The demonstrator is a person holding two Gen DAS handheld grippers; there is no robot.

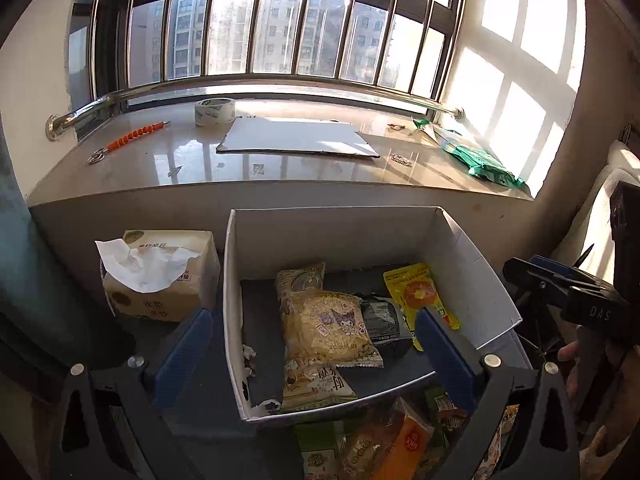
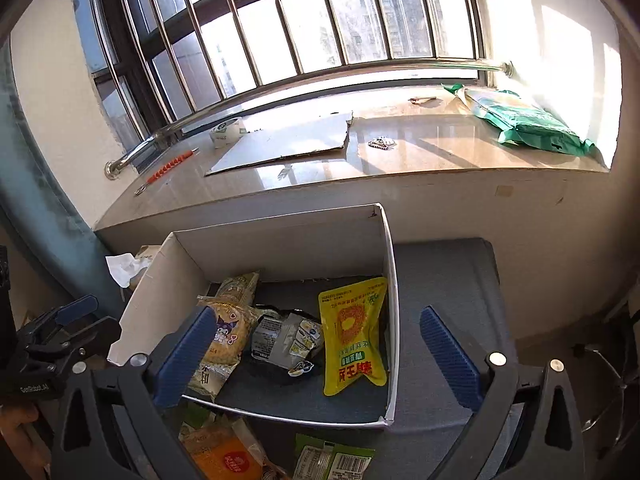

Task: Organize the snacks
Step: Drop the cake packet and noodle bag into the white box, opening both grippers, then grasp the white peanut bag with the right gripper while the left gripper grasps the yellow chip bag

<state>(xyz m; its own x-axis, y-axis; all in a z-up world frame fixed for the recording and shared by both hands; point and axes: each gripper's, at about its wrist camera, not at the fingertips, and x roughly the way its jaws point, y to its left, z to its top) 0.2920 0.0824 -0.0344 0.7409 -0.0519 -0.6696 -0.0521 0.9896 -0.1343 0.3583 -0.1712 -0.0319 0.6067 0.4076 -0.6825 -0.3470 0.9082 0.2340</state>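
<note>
Both tools are spread wide with nothing held: left tool (image 1: 316,344), right tool (image 2: 318,354).

The white box (image 1: 460,240) sits just ahead of both. Inside it are the Kuromi-print pack (image 1: 326,330), the yellow pouch (image 2: 354,332) and a grey pack (image 2: 286,338).

Loose snacks (image 1: 384,440) lie under the tools, outside the box.

Risks:
- The thin, torn box wall could be snagged.
- Slick pouches could slip from the pads.

Readable writing: "DAS" on the right tool's body. The Chinese print is too small to be read.
</note>
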